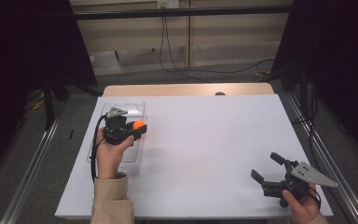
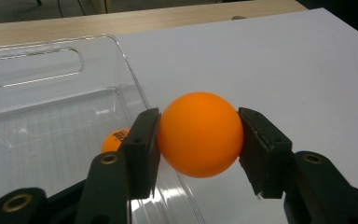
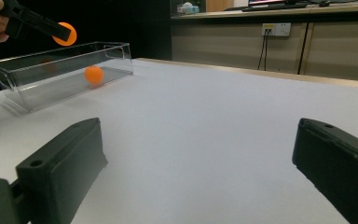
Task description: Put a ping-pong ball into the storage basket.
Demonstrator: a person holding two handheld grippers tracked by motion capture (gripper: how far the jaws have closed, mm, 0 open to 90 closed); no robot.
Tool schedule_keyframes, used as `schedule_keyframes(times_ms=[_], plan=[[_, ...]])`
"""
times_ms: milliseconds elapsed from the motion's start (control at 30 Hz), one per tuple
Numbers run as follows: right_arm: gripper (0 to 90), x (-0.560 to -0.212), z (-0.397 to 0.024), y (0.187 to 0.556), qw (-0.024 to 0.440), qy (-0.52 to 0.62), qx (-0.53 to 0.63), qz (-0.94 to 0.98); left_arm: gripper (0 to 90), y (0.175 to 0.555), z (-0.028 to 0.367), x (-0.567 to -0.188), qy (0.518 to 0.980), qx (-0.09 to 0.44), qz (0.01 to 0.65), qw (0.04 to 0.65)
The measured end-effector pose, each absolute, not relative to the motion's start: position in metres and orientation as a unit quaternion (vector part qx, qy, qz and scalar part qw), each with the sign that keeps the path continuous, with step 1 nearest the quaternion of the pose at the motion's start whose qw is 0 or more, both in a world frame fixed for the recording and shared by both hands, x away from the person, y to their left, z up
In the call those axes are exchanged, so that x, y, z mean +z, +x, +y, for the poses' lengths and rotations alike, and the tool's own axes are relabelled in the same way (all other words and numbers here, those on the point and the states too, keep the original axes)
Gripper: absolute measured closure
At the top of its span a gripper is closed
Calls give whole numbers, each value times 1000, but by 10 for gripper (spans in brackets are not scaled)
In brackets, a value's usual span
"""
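The left gripper (image 2: 199, 140) is clamped on an orange table-tennis ball (image 2: 199, 134); both pads press its sides, one at each flank, and the ball sits fully between the jaws. In the high view this gripper (image 1: 137, 127) holds the ball (image 1: 139, 124) above the right long wall of a clear plastic bin (image 1: 129, 107), which lies at the left part of the white table surface (image 1: 205, 140). In the right gripper view the held ball (image 3: 65, 33) hangs above the bin's rim (image 3: 60, 51), not touching it.

A second orange ball (image 3: 93, 74) rests on the bin floor; the left gripper view shows it (image 2: 114, 138) partly hidden behind the left jaw.

The right gripper (image 1: 266, 168) is released: its jaws stand wide apart with nothing between them, near the front right corner of the table, well apart from the bin.

Edges and room: the bin's long walls run away from the person, its far end near the wooden strip (image 1: 186, 89) at the table's back edge. The middle and right of the surface lie bare between the two grippers.
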State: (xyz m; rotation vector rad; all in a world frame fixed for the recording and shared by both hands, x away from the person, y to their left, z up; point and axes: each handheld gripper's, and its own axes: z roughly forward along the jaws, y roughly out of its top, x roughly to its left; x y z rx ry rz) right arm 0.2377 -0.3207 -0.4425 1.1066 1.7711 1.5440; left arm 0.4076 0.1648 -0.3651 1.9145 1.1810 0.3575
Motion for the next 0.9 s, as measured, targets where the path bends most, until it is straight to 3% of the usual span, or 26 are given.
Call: schedule_keyframes(times_ms=[900], plan=[[17, -443, -320, 238, 268, 410, 572, 657, 510, 406, 179, -364, 750, 152, 485, 422]])
